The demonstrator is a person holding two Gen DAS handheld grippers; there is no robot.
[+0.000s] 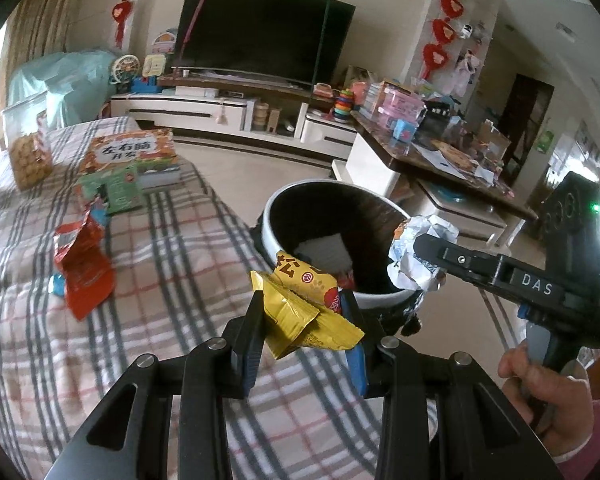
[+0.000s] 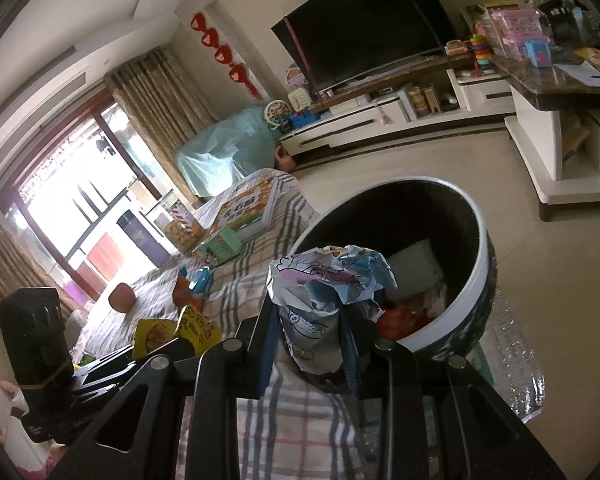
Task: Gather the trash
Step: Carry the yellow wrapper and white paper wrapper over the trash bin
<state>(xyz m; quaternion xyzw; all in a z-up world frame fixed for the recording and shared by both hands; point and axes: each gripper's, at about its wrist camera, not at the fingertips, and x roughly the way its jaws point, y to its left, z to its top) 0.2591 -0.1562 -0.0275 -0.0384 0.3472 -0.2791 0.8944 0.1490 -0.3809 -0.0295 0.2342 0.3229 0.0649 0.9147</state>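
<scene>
My left gripper point(image 1: 302, 316) is shut on a yellow snack wrapper point(image 1: 306, 306), held just short of the rim of a round white bin with a dark inside point(image 1: 276, 208). My right gripper point(image 2: 310, 320) is shut on a crumpled white and blue wrapper point(image 2: 328, 280), beside the bin point(image 2: 484, 240); from the left wrist view that gripper point(image 1: 420, 256) and its wrapper point(image 1: 418, 236) hang over the bin's right rim. Some trash lies in the bin. A torn red wrapper point(image 1: 82, 268) lies on the plaid cover point(image 1: 160, 272).
Colourful books point(image 1: 130, 152) and a jar of snacks point(image 1: 30, 152) lie further back on the plaid cover. A cluttered low table point(image 1: 440, 152) stands right of the bin, a TV and its cabinet point(image 1: 220, 108) beyond. A hand point(image 1: 548, 396) holds the right gripper's handle.
</scene>
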